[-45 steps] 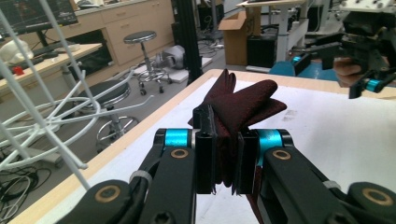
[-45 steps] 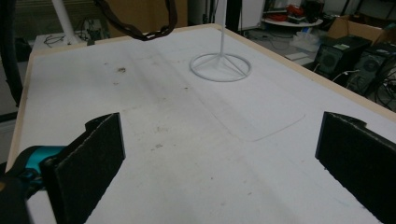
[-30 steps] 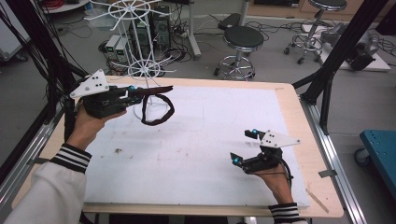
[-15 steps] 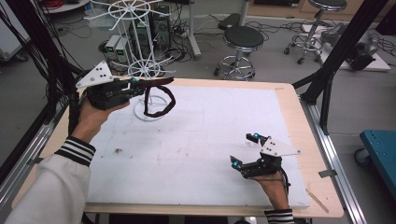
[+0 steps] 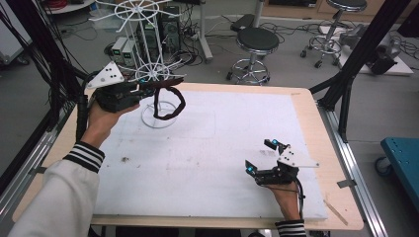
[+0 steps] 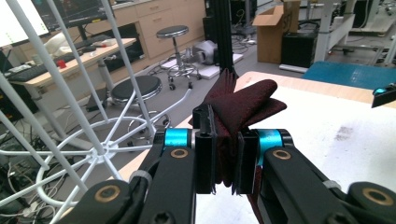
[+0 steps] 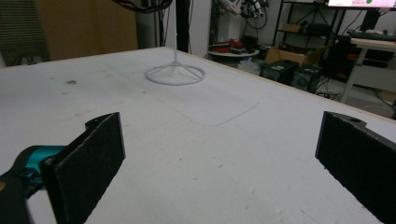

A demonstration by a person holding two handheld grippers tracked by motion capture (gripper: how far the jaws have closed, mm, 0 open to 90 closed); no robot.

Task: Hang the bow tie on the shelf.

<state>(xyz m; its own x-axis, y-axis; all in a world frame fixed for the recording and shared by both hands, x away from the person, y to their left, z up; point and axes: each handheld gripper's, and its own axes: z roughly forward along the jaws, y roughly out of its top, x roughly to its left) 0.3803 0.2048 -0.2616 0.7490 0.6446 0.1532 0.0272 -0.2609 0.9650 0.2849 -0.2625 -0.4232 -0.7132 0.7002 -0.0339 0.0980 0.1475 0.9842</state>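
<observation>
A dark red fabric loop (image 5: 169, 102), something like a soft hair band or scrunchie, hangs from my left gripper (image 5: 170, 82) above the far left part of the table (image 5: 316, 118). It sags into a limp ring under its own weight, so I judge it light, soft and floppy, with no stiffness to keep a shape; the cloth looks grippy rather than slippery and is not fragile. In the left gripper view the fabric (image 6: 243, 105) is bunched into folds and pinched between my two black jaws, which are clamped on it with the cloth fanning out beyond them. That pinch on a gathered bit of the band seems the right place to hold it, since the rest then hangs open as a ring that could go over a prong. Just beside and behind the loop stands a white wire rack (image 5: 148, 44) with spoked wheels on a thin post, its round foot (image 5: 159, 116) resting on the white table cover directly under the band. My left hand (image 5: 101, 121) holds its gripper raised and roughly level, pointing towards the rack, with a striped cuff at the wrist. My right gripper (image 5: 260, 155) rests low near the front right of the table, well apart from the band, its jaws spread wide with nothing between them, facing the rack's foot (image 7: 175, 73) across bare table.
</observation>
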